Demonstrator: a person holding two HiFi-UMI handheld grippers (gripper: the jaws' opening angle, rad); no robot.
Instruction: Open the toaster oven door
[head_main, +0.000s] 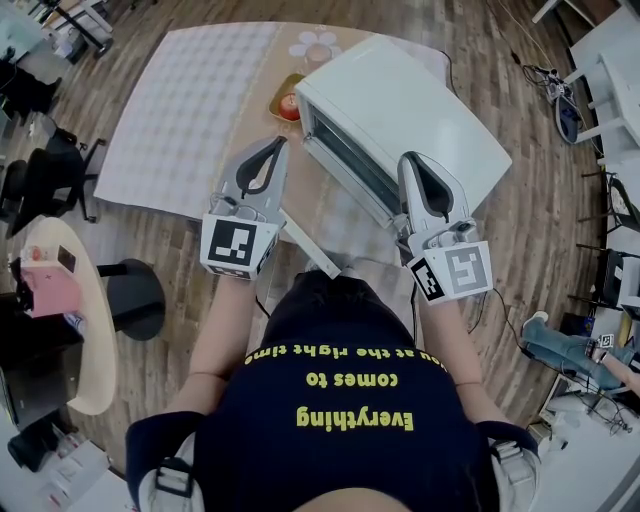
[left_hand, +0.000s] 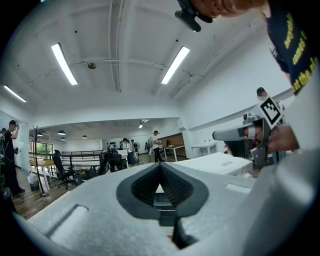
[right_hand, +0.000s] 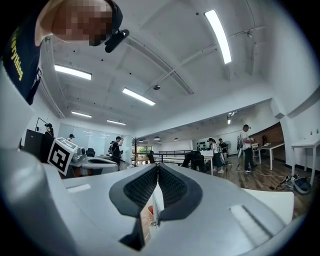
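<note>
Head view: toaster oven, table right edge; door shut, opening outstanding. Left gripper, right gripper: jaws closed, empty, near door.

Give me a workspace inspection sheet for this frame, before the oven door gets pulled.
Surface: table under a pale checked cloth; the oven stands on its right part.
Job's things: white toaster oven; its door is shut and faces the person.
Clutter: small dish holding something red beside the oven; flower-shaped mat behind it.
Grippers: left tool and right tool both shut, empty, held before the oven, apparently clear of it.
Cables: loose floor cables right of the table; nothing seen on the table.
Surroundings: wood floor; office chairs and a round side table at left; people far off.
</note>
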